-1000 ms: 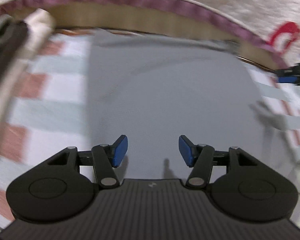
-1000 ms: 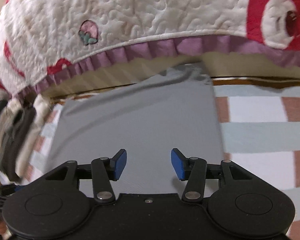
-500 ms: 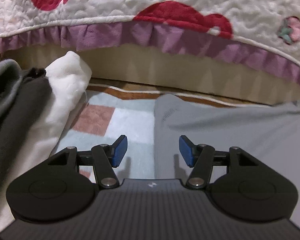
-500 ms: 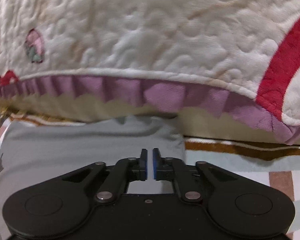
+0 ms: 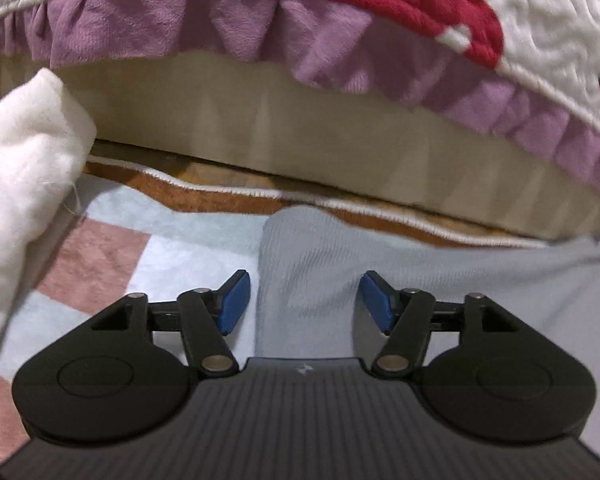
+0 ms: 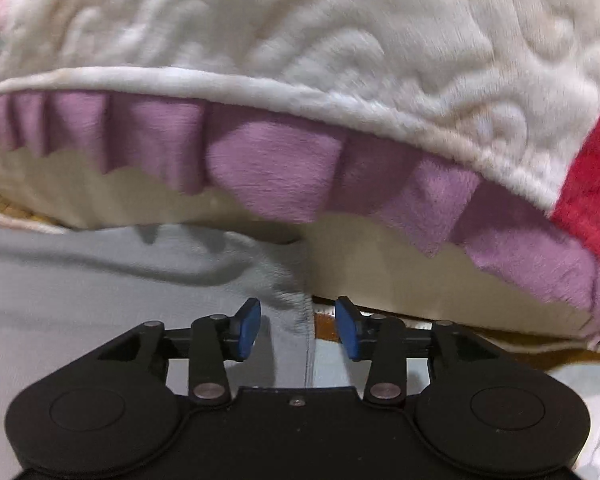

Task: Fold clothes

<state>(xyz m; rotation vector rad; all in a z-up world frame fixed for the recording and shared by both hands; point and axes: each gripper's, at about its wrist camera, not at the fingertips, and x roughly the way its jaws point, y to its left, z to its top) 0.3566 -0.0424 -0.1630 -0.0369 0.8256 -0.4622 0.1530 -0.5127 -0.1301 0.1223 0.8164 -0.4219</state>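
Note:
A grey garment (image 5: 440, 280) lies flat on a checked rug. In the left wrist view its far left corner sits between the blue pads of my left gripper (image 5: 305, 302), which is open and low over it. In the right wrist view the garment (image 6: 100, 300) fills the left side, and its far right corner (image 6: 292, 280) lies between the blue pads of my right gripper (image 6: 297, 328), which is open.
A quilted white bedspread with a purple frill (image 5: 340, 40) overhangs a beige bed base (image 5: 300, 140) just beyond the garment; it also fills the right wrist view (image 6: 300, 60). A white fluffy cloth (image 5: 24, 168) lies at the left. The rug's brown border (image 5: 220, 196) runs along the bed.
Both grippers moved forward and down to the garment's far corners by the bed. The right gripper, shut half a second ago, has opened around the right corner.

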